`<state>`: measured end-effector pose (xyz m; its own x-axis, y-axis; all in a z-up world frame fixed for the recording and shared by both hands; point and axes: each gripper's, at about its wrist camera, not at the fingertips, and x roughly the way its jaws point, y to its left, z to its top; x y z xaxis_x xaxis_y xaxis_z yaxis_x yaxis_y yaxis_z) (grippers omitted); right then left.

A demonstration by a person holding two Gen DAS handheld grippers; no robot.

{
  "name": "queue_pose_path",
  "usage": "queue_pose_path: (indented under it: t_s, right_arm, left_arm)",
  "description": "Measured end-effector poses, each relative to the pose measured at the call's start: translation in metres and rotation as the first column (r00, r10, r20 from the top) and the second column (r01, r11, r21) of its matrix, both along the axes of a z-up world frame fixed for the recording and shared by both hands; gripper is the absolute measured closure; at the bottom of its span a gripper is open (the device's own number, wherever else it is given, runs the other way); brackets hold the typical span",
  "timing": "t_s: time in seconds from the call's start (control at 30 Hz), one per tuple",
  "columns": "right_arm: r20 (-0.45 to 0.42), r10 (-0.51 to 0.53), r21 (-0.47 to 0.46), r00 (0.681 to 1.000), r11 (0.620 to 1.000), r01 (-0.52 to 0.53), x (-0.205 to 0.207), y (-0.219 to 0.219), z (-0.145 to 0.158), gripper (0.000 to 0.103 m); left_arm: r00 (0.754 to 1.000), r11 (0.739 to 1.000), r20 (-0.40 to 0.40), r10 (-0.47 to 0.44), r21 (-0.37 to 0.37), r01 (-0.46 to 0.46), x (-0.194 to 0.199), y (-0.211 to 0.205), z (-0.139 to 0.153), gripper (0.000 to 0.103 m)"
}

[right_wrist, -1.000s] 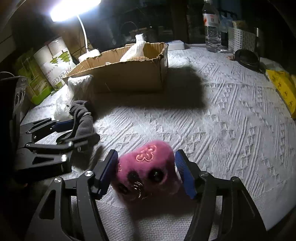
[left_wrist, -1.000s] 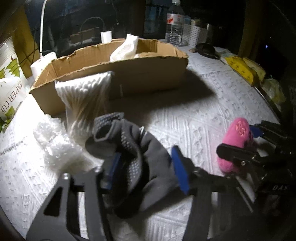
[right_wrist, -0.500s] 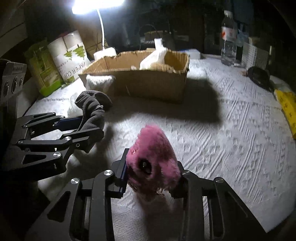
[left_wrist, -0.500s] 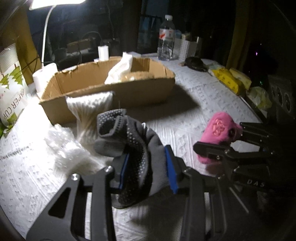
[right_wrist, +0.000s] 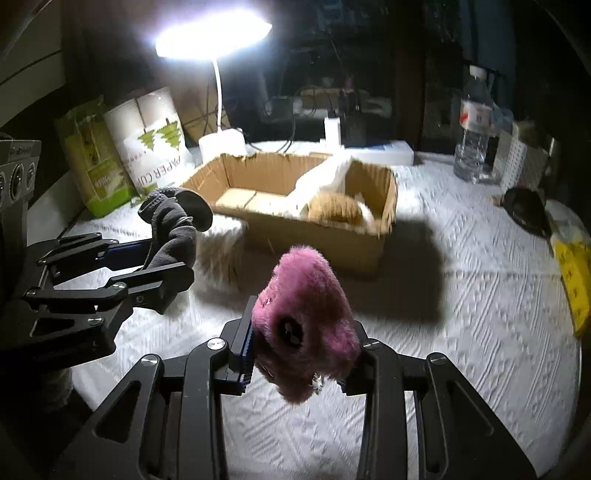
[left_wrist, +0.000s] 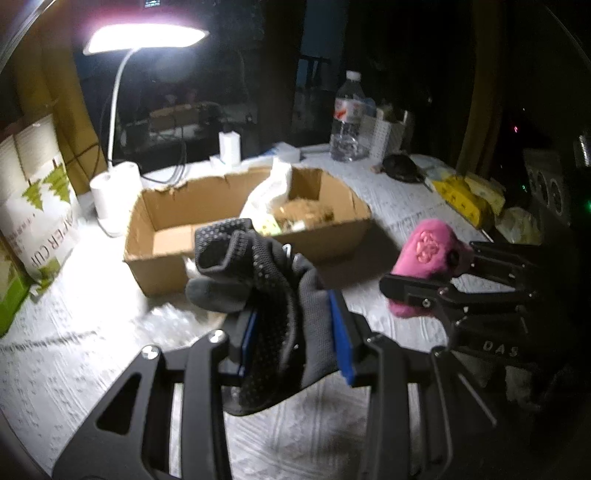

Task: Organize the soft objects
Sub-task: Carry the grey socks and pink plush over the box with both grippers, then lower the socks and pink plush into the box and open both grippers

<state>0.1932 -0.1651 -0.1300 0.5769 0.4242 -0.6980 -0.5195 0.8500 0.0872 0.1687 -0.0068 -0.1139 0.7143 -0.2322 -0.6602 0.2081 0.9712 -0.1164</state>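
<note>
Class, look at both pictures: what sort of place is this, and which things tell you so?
Probably a home desk or worktable at night: a lit desk lamp, a water bottle and a cardboard box sit on a white textured cloth.

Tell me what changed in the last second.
Both grippers closed and lifted: the left gripper raised the dark grey dotted glove, the right gripper the fuzzy pink plush toy, off the white cloth toward the brown cardboard box. The box stayed put.

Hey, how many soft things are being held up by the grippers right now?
2. The dark glove is clamped in the left gripper; the pink plush toy is clamped in the right gripper. Both are lifted near the cardboard box. Other soft items may sit hidden behind them.
</note>
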Motion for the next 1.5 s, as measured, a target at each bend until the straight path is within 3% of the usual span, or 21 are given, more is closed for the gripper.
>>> queue_pose_path:
  t_s: [0.47, 0.87, 1.1, 1.5]
  right_arm:
    - [0.056, 0.010, 0.011, 0.998, 1.000, -0.010, 0.039, 0.016, 0.028, 0.067]
    - [0.073, 0.007, 0.017, 0.997, 1.000, -0.008, 0.074, 0.022, 0.033, 0.067]
    - [0.062, -0.002, 0.029, 0.998, 1.000, 0.000, 0.098, 0.022, 0.028, 0.067]
    - [0.016, -0.052, 0.058, 0.999, 0.997, 0.051, 0.139, 0.019, 0.004, 0.066]
  left_arm:
    - [0.997, 0.999, 0.055, 0.046, -0.004, -0.046, 0.028, 0.026, 0.026, 0.066]
    - [0.995, 0.998, 0.072, 0.068, 0.002, -0.068, 0.058, 0.037, 0.034, 0.066]
    - [0.996, 0.997, 0.058, 0.069, 0.012, -0.070, 0.079, 0.038, 0.025, 0.066]
    - [0.996, 0.997, -0.032, 0.080, 0.014, -0.079, 0.119, 0.040, -0.012, 0.066]
